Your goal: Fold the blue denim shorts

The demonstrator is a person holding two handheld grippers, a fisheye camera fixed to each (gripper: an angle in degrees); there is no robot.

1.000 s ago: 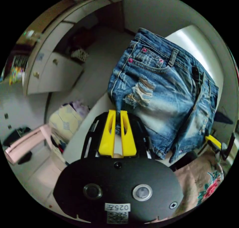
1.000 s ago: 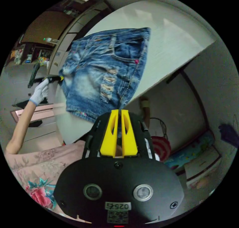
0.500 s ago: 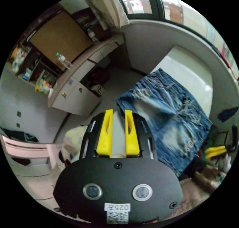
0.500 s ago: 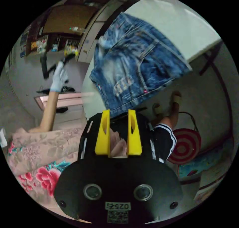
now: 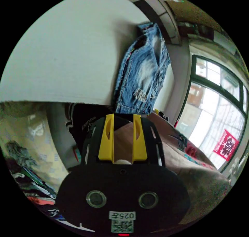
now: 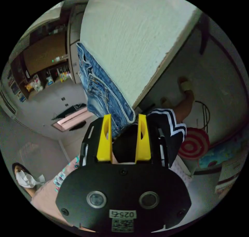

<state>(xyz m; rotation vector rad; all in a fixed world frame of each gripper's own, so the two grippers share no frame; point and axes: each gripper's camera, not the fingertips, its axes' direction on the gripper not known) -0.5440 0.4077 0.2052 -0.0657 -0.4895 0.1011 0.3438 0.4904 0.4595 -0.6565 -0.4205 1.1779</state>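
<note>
The blue denim shorts (image 5: 142, 76) lie spread on the white table (image 5: 67, 53), their hem at the table's near edge. In the right gripper view the shorts (image 6: 103, 91) run along the table's left side, one corner hanging over the edge. My left gripper (image 5: 123, 116) is open with nothing between its yellow jaws, just short of the hem. My right gripper (image 6: 124, 116) is open too, its jaws apart beside the hanging corner, touching nothing.
The table top (image 6: 135, 37) stretches bare beyond the shorts. A person's floral sleeve (image 5: 186, 154) and dark striped shorts (image 6: 168, 128) sit close behind the grippers. A pile of clothes (image 5: 23, 169) lies at lower left. A window (image 5: 215, 104) stands at the right.
Both grippers have let go of the shorts and opened. The shorts now rest flat on the table. Both cameras have swung round and drawn back toward the person.
</note>
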